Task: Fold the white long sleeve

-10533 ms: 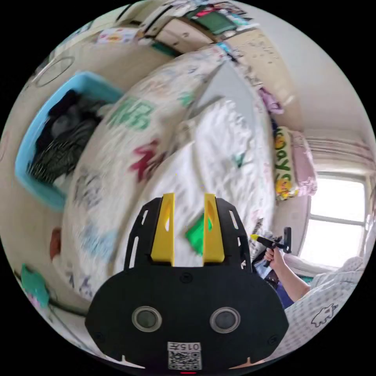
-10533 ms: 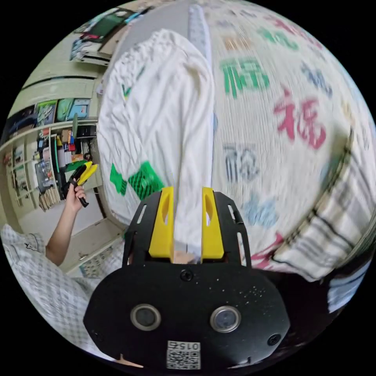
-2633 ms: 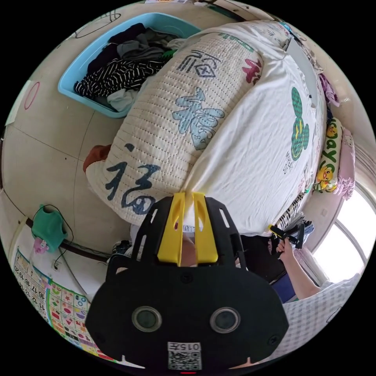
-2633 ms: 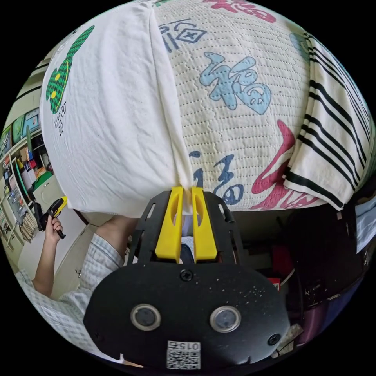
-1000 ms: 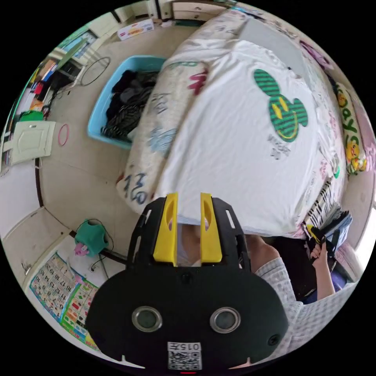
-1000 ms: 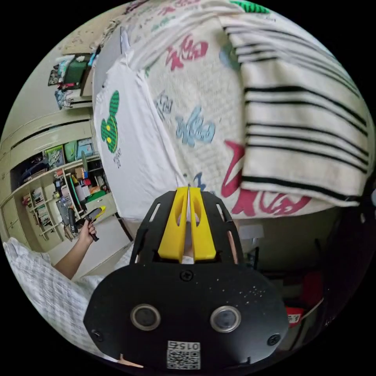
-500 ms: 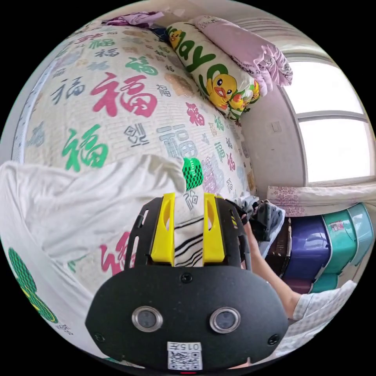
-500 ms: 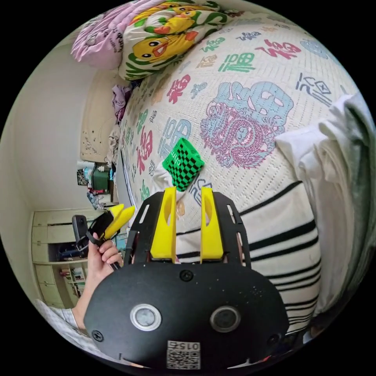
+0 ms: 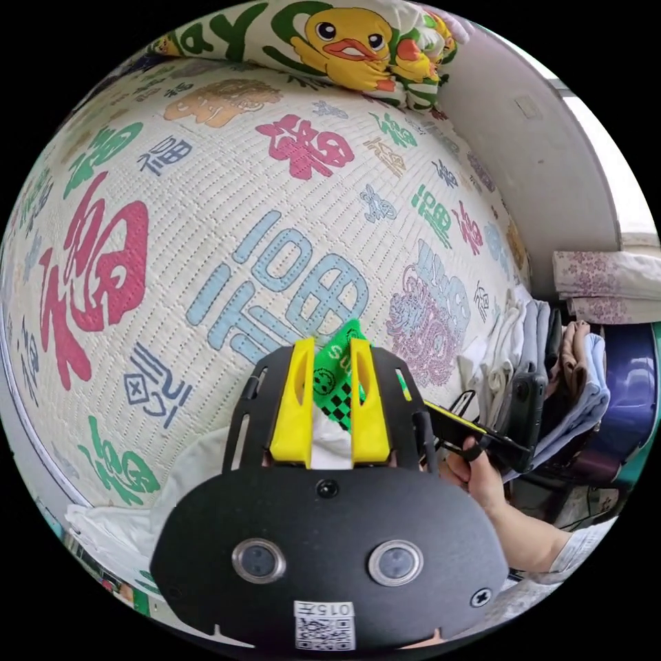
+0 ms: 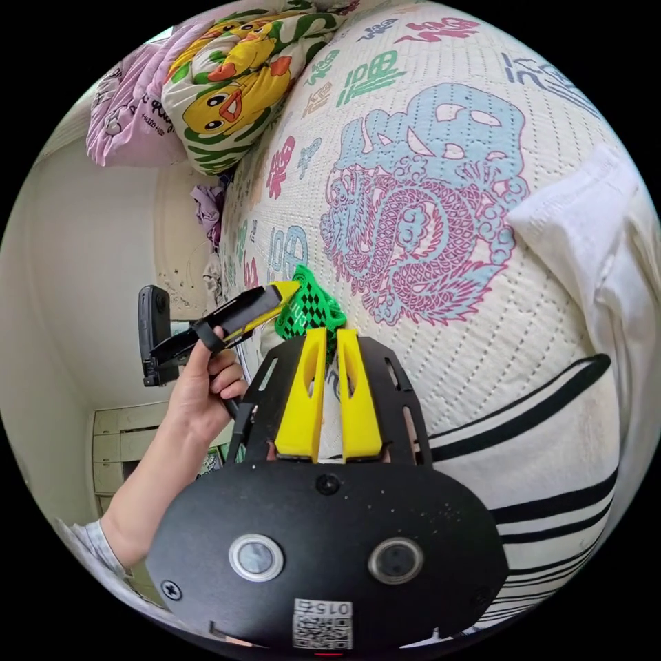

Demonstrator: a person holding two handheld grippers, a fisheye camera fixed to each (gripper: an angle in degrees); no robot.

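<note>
Left claw (image 9: 330, 358): yellow jaws apart, with the green checked cuff (image 9: 339, 385) of the white shirt (image 9: 138, 509) lying between them; whether either jaw presses the cloth I cannot tell. In the right gripper view the same claw (image 10: 279, 292) comes in from the left in a hand (image 10: 203, 385), its yellow tip at the cuff (image 10: 306, 310).

Right claw (image 10: 328, 341): jaws nearly together with a thin slit between; the tips sit just below the cuff, and white cloth shows in the slit lower down. Whether they pinch it I cannot tell.

Shirt: the cuff rests on the quilt (image 9: 206, 206) just ahead of both claws; the rest of the white cloth trails off below and left of the left claw, at the quilt's edge.

Around: striped garment (image 10: 537, 454) lies on the quilt right of the right claw, a folded white piece (image 10: 592, 227) beyond it. Duck pillow (image 9: 344, 34) sits at the far end of the quilt. A stack of folded clothes (image 9: 544, 372) stands past the quilt's edge.

Change: half a second ago both claws were wide apart and back from the cuff, over the striped garment. Now both have closed in on the cuff, and the right jaws have narrowed.
</note>
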